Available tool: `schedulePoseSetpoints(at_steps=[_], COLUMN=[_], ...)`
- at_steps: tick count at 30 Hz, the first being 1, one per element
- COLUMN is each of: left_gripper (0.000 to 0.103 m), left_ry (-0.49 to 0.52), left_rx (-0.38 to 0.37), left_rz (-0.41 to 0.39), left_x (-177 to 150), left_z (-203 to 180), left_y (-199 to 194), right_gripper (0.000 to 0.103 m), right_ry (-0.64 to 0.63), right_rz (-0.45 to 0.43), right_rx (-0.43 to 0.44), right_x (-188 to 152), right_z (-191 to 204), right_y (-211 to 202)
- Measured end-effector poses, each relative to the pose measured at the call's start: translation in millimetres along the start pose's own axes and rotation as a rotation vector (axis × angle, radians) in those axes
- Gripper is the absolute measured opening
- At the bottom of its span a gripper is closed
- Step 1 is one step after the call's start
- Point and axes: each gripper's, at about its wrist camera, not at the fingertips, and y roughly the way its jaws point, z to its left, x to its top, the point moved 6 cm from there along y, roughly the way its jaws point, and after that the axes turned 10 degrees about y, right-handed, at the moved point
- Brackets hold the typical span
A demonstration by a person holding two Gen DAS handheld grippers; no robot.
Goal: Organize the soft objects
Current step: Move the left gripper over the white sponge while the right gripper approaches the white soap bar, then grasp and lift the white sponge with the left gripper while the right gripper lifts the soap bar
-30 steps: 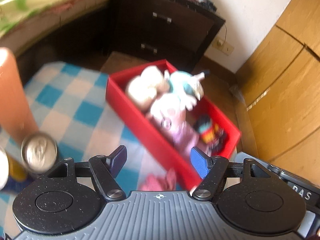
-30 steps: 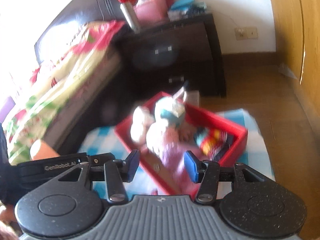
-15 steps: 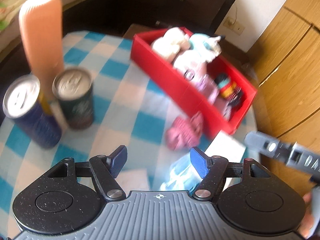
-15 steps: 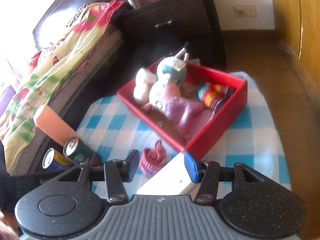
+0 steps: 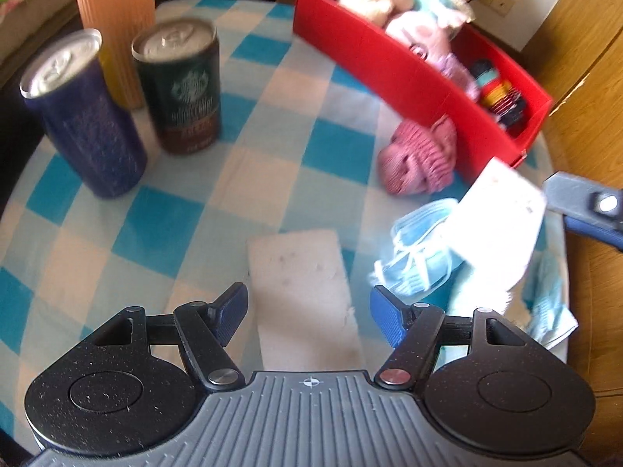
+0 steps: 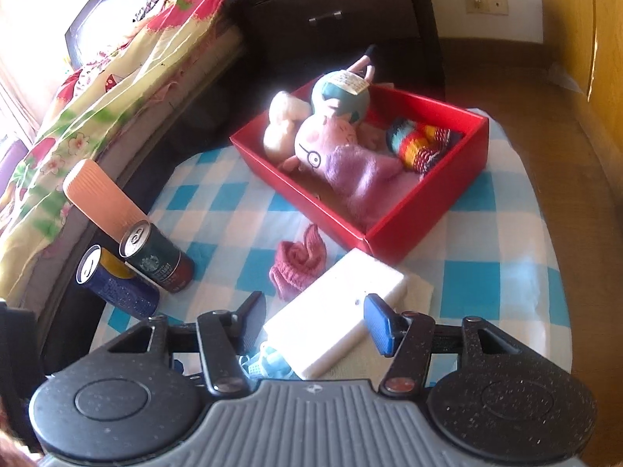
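Plush toys fill the red box (image 6: 424, 210) at the far side of the checked blue-and-white cloth (image 6: 486, 257): a cream toy (image 6: 282, 120), a teal-headed one (image 6: 342, 95), a pink pig in a lilac dress (image 6: 342, 155) and a rainbow-striped knit piece (image 6: 418, 144) lie packed together inside it. Outside the box, touching its near wall, a pink knitted item (image 5: 418, 155) sits crumpled on the cloth. Nearer the cameras a white foam block (image 6: 338, 311) lies tilted, with a bundle of blue face masks (image 5: 418, 257) tucked partly under it, and a flat white sponge (image 5: 303, 292) rests on the cloth to their left. The right gripper (image 6: 313, 319) points down over the foam block; its jaws are opening, the block lies between the blue pads (image 6: 377, 323) and neither pad presses on it. The left gripper (image 5: 309, 313) hangs above the flat sponge with its jaws wide apart and nothing gripped. On the far left of the cloth stand a dark blue can (image 5: 83, 116) and a dark green coffee can (image 5: 183, 85), close together, with a ribbed orange container (image 5: 113, 19) upright just behind them. Beyond the table are a bed with a floral cover (image 6: 97, 89) and a dark nightstand (image 6: 338, 19).
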Motion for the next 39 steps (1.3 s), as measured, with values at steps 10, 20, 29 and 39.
schedulePoseSetpoints(at_steps=[10, 20, 29, 39], left_gripper=[0.058, 0.051, 0.051, 0.052], left_ry=[0.012, 0.020, 0.029, 0.042], left_rx=[0.027, -0.043, -0.101, -0.143], left_rz=[0.021, -0.029, -0.034, -0.027], left_x=[-3.7, 1.2, 3.3, -2.9], left_z=[-6.7, -10.0, -14.8, -7.7], left_y=[13.5, -5.0, -9.8, -12.2], right_gripper=[0.036, 0.039, 0.045, 0.050], right_ry=[0.019, 0.087, 0.063, -0.062], right_rz=[0.013, 0.041, 0.060, 0.083], right_rx=[0.003, -0.023, -0.125, -0.223], right_x=[0.9, 0.9, 2.2, 1.6], right_z=[-4.1, -14.1, -7.5, 1.1], right_y=[2.9, 15.3, 45.8, 70.9])
